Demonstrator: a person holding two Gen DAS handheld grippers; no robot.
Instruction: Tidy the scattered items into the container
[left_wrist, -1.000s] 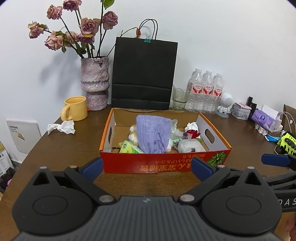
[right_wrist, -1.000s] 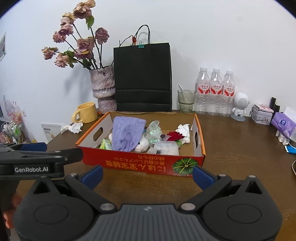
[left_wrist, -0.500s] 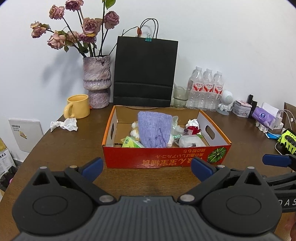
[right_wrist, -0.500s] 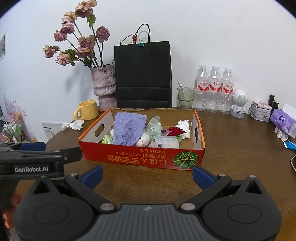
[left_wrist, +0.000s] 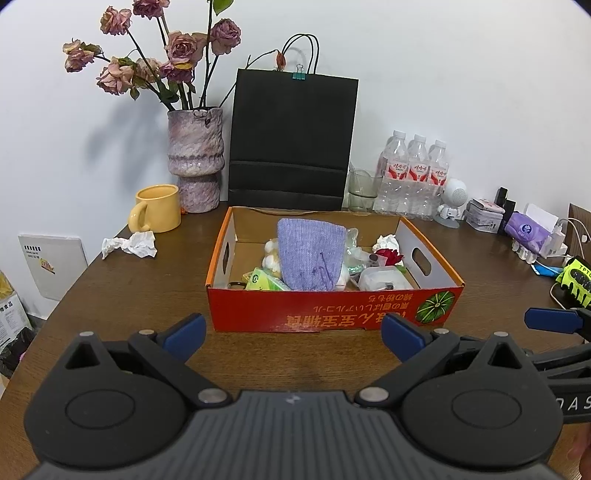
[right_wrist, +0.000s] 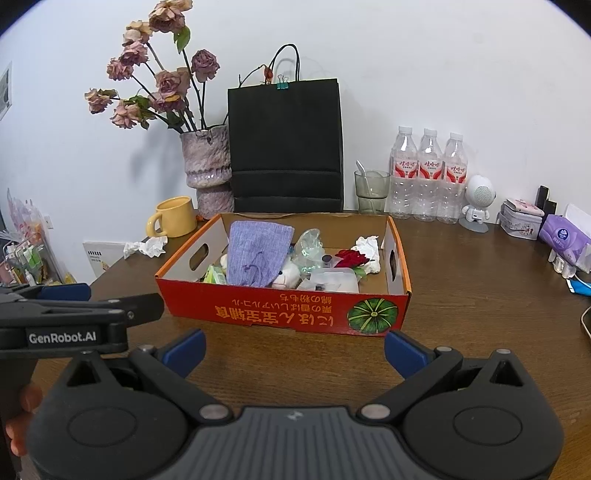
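Both grippers hang low over the near edge of the table (left_wrist: 122, 295), side by side and facing the cardboard box (left_wrist: 332, 314). The left gripper (left_wrist: 293, 330) and the right gripper (right_wrist: 294, 345) each stand with jaws spread wide and nothing between them.

The box sits straight ahead of both, its long side across their line of sight. It already holds a soft purple knit cloth (left_wrist: 310, 258), a green packet, cotton balls, a clear plastic tub and a red flower.

One loose item shows outside it: a crumpled white tissue (left_wrist: 129, 243), light and easily crushed, lying well to the left beside the yellow mug (left_wrist: 157, 208). It lies on the left gripper's side (the nearer one, in my judgement).
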